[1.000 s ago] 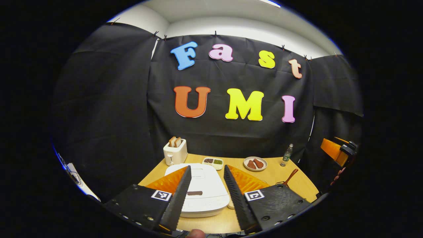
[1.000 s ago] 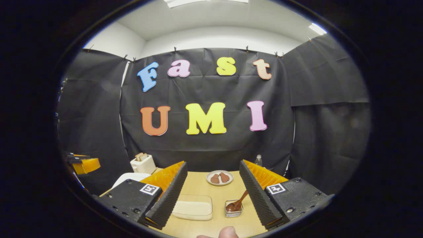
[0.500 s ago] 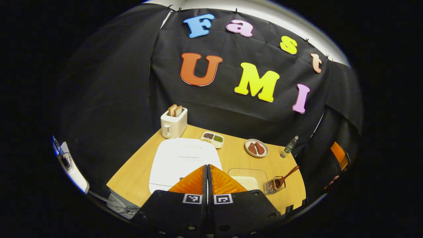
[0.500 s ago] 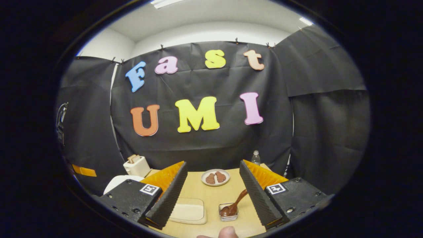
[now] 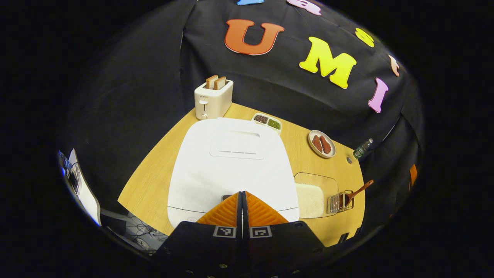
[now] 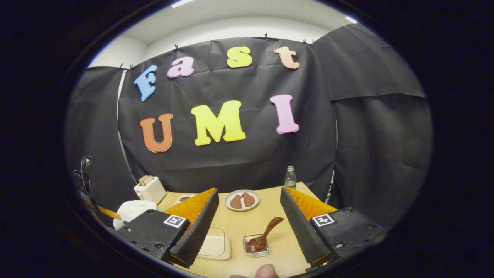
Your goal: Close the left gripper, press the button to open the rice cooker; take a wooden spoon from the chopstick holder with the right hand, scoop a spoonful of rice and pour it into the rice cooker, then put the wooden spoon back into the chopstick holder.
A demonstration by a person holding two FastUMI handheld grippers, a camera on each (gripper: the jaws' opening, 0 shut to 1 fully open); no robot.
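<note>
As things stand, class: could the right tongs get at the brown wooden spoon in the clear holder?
Probably yes: the right tongs are open, and the brown wooden spoon leans in its clear holder straight ahead, with nothing between.

No words or numbers here can be read. The left gripper (image 5: 242,192) has two small black-and-white square code signs (image 5: 224,231) at 6 o'clock. The right gripper (image 6: 249,190) has them at 7 and 5 o'clock.
</note>
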